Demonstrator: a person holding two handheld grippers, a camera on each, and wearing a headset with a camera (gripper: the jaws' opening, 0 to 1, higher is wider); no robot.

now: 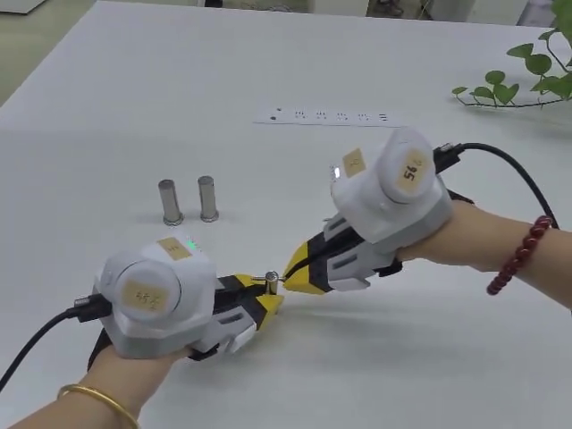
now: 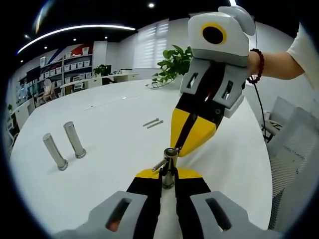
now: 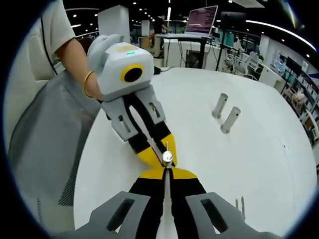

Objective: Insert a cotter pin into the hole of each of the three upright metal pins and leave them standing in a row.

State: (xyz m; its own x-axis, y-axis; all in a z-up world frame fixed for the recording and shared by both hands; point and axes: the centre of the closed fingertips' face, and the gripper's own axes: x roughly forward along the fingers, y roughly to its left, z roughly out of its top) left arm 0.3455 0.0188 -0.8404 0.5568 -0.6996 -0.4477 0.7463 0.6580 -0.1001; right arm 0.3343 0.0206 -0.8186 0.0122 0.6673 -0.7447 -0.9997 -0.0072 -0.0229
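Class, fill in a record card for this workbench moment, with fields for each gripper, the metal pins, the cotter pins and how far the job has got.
Left gripper: shut on one metal pin
Right gripper: shut on a cotter pin, its tip at the held pin's top
Other metal pins: two, upright side by side on the table, no cotter pins in them
Spare cotter pins: two, lying on the table
Progress: first insertion under way, two pins left
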